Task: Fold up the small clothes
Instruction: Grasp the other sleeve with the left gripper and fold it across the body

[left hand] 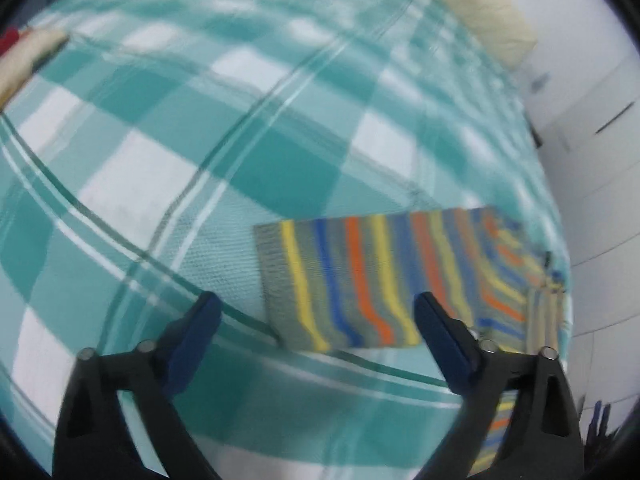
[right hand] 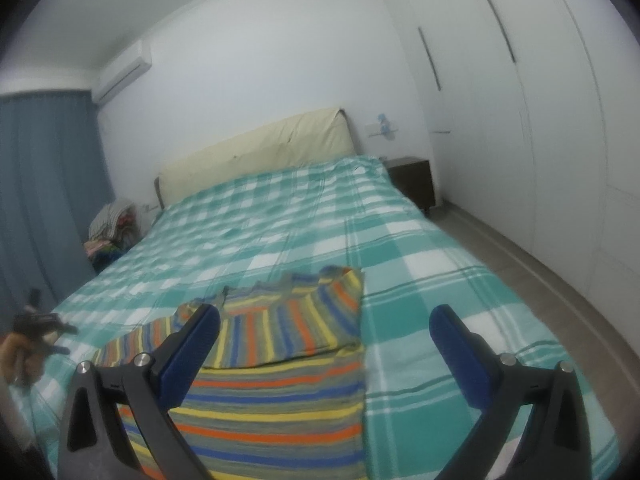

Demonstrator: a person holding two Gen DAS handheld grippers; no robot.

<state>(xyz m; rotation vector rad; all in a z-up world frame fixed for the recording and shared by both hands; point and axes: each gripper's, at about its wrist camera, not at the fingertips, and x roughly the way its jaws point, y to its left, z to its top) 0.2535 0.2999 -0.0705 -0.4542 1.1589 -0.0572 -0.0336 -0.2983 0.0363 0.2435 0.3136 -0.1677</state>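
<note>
While both grippers — left gripper, right gripper — gape empty, pinch the striped garment's seemingly folded sleeve edge squarely

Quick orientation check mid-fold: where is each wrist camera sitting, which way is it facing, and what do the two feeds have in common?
Left wrist: on the left gripper, angled steeply down at the striped garment on the checked bedspread; its jaws stand open and empty.
Right wrist: on the right gripper, looking along the bed to the headboard and wardrobe; open jaws, the person's left hand at the edge.
Shared: garment, bedspread, headboard.
</note>
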